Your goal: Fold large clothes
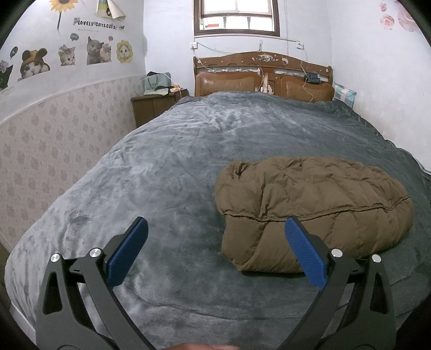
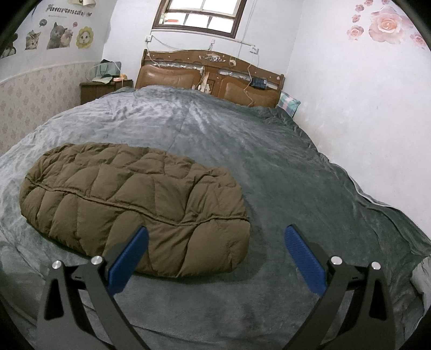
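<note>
A folded brown quilted down jacket (image 1: 309,207) lies on the grey plush bed blanket (image 1: 167,167), near its foot. The left gripper (image 1: 215,247) and the right gripper (image 2: 215,253) hang over the blanket, jaws spread wide and empty. Only the left wrist view shows a sunflower wall sticker (image 1: 61,6); only the right shows large pink rose wall stickers (image 2: 385,25).

Folded brown jacket (image 1: 309,207) on bed (image 1: 175,167) — hand-held gripper (image 1: 215,242) apparently empty

You are looking at a big bed with a dark wooden headboard (image 1: 262,74), covered all over by a soft, fuzzy grey blanket (image 1: 172,161). A puffy brown quilted jacket (image 1: 312,207) lies folded in a thick bundle right on the blanket, near the foot end. A small checked pillow (image 2: 288,104) sits at the head corner by the wall.
</note>
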The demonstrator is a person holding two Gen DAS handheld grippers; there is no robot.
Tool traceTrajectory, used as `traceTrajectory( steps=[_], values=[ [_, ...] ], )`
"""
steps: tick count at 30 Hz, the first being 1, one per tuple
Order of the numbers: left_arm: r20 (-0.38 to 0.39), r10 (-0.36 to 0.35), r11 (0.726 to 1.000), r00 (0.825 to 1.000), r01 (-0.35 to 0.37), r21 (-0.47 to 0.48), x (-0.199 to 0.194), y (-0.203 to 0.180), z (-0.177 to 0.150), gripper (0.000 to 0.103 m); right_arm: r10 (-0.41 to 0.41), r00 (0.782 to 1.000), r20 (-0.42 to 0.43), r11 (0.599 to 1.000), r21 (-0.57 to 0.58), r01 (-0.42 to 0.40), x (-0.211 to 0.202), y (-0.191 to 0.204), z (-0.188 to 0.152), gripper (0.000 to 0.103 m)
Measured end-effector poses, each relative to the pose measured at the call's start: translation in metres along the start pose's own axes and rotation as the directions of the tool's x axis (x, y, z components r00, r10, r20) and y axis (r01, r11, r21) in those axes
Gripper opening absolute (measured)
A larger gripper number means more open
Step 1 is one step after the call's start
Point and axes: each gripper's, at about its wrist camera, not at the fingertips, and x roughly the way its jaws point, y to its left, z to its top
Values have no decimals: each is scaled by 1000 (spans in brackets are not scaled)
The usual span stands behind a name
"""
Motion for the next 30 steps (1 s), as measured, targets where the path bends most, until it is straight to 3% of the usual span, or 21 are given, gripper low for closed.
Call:
traceTrajectory(
  steps=[9, 30],
  values=[
    [0, 3, 1000, 1000, -3, 0, 0, 0, 0, 100, 8, 1000, -6, 1000, -11, -8, -4, -5, -15, 101],
    [0, 3, 1000, 1000, -3, -1, 0, 0, 1, 100, 11, 1000, -7, 1000, -14, -11, 0, -8, -10, 101]
  ],
)
